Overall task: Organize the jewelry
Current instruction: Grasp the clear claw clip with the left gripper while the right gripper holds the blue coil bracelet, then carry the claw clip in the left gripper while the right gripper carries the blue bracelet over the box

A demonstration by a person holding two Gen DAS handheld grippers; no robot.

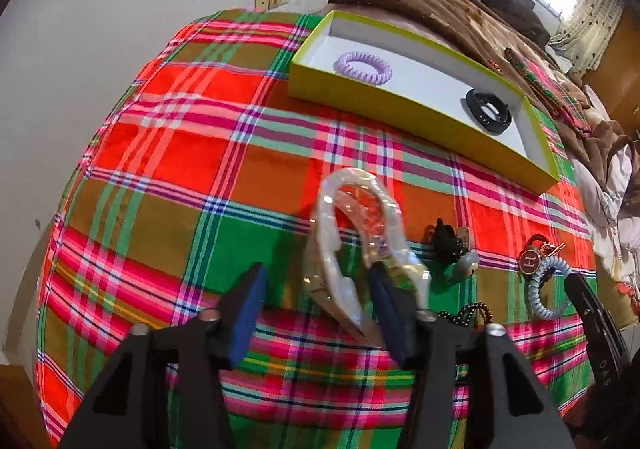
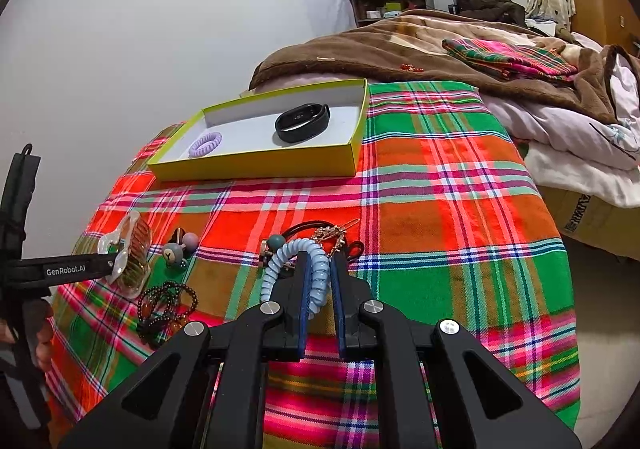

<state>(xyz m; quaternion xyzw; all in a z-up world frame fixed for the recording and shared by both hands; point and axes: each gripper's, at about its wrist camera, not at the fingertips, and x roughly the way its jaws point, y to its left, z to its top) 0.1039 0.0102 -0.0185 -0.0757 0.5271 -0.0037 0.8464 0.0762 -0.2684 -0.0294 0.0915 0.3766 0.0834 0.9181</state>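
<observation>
Both tools are black plastic with blue padded fingers. Materials first: a woven plaid cloth [image 2: 420, 177] in red, green and pink covers the surface; on it sits a shallow yellow cardboard box [image 2: 256, 163] with a white inside, holding a lilac coiled hair tie [image 2: 205, 143] at one end and a smooth black wristband [image 2: 302, 122] towards the other, well apart from each other.

Left tool [image 1: 318, 289]: its jaws stand partly open, and a glossy, pearly-white claw hair clip [image 1: 360, 245] sits between them, curved and translucent with an amber toothed inside. Its right pad [image 1: 390, 313] touches the clip; the left pad [image 1: 250, 313] stands clear of it.

Right tool [image 2: 320, 269]: narrow, its jaws clamped on a pale blue spiral hair tie [image 2: 294, 269], a springy telephone-cord coil that loops out to the left of the fingers.

Just beyond that tool lie a black elastic cord and a gold-coloured hairpin [image 2: 334, 235]. Between the two tools lie bobbles with a small bear face [image 2: 174, 251] and a tangle of dark beaded bracelets [image 2: 166, 307]. The box lies beyond all of this, well apart from both tools.
</observation>
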